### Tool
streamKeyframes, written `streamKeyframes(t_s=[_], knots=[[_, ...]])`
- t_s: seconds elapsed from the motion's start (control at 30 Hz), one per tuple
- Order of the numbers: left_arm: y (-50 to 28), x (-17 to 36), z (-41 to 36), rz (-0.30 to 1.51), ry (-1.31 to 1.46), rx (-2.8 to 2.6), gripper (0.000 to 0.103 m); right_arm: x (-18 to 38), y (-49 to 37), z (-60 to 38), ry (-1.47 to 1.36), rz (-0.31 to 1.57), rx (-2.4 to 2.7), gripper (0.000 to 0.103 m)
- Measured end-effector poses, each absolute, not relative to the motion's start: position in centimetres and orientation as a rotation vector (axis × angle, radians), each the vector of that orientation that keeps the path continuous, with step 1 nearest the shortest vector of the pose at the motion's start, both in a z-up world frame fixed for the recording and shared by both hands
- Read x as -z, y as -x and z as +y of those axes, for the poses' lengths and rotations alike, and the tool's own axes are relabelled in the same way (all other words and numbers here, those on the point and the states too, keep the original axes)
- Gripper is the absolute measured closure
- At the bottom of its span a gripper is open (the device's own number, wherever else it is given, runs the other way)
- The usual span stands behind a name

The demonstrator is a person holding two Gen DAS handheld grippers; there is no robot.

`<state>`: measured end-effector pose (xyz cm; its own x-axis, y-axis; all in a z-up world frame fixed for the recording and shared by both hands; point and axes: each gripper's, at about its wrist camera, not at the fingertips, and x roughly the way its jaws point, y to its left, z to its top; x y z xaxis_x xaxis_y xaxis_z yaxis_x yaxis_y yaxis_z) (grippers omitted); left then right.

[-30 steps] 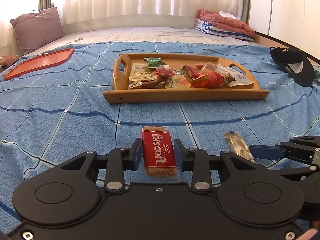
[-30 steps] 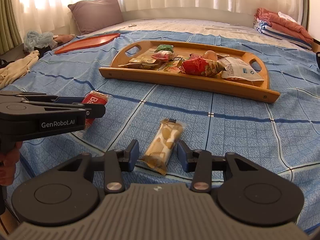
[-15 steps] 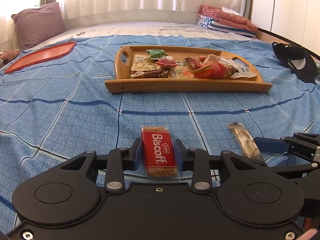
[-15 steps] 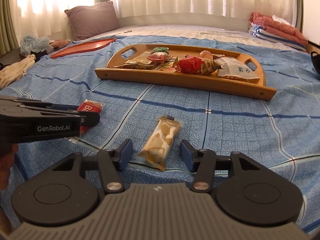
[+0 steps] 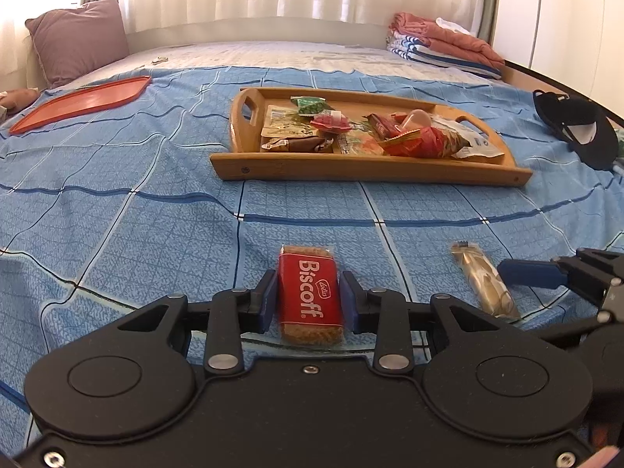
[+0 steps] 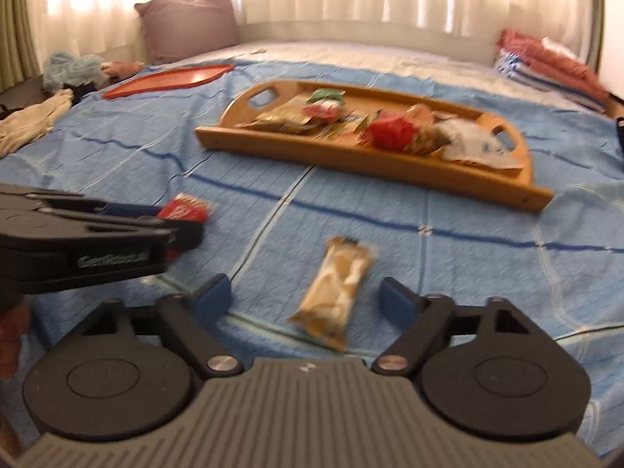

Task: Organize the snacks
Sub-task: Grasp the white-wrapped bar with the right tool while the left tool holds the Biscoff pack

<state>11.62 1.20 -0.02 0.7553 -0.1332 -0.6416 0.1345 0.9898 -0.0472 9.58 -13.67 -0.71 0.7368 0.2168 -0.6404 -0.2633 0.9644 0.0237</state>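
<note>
A red Biscoff packet (image 5: 308,296) lies on the blue bedspread, and my left gripper (image 5: 308,279) is shut on it, a pad against each long side. My right gripper (image 6: 304,285) has its jaws opening. A golden wrapped snack bar (image 6: 339,288) lies on the bedspread between them, and neither pad touches it. In the left wrist view the same bar (image 5: 481,280) sits beside a blue fingertip (image 5: 526,273) of the right gripper. Farther back, a wooden tray (image 5: 370,173) holds several snack packets.
An orange lid (image 5: 82,101) lies at the far left, near a mauve pillow (image 5: 78,39). Folded blankets (image 5: 440,43) sit at the back right, with a black cap (image 5: 573,128) to the right. Loose clothes (image 6: 31,121) lie at the left bed edge.
My right gripper's jaws have spread wide apart around the golden bar, which stays on the bedspread. The left gripper still clamps the Biscoff packet in the same place.
</note>
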Motion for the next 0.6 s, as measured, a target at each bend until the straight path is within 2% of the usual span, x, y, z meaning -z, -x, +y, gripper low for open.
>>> streamKeyframes(t_s=[0.07, 0.23, 0.37, 0.5, 0.57, 0.6], knots=[[-11.7, 0.1, 1.2, 0.696, -0.005, 0.148, 0.07, 0.6, -9.8, -14.1, 0.053, 0.689, -0.243, 0.025], [-11.7, 0.2, 1.0, 0.686, -0.016, 0.145, 0.07, 0.6, -10.2, -14.7, 0.046, 0.671, -0.189, 0.05], [-11.9, 0.3, 0.8, 0.679, -0.016, 0.142, 0.063, 0.6, -10.6, -14.7, 0.045, 0.668, -0.183, 0.051], [-12.2, 0.5, 0.7, 0.675, -0.008, 0.133, 0.061, 0.8, -11.4, -14.6, 0.042, 0.674, -0.164, 0.044], [-12.3, 0.5, 0.7, 0.671, -0.005, 0.135, 0.062, 0.8, -11.7, -14.6, 0.037, 0.685, -0.164, 0.047], [-12.2, 0.5, 0.7, 0.67, -0.006, 0.136, 0.065, 0.7, -11.7, -14.6, 0.035, 0.688, -0.167, 0.056]])
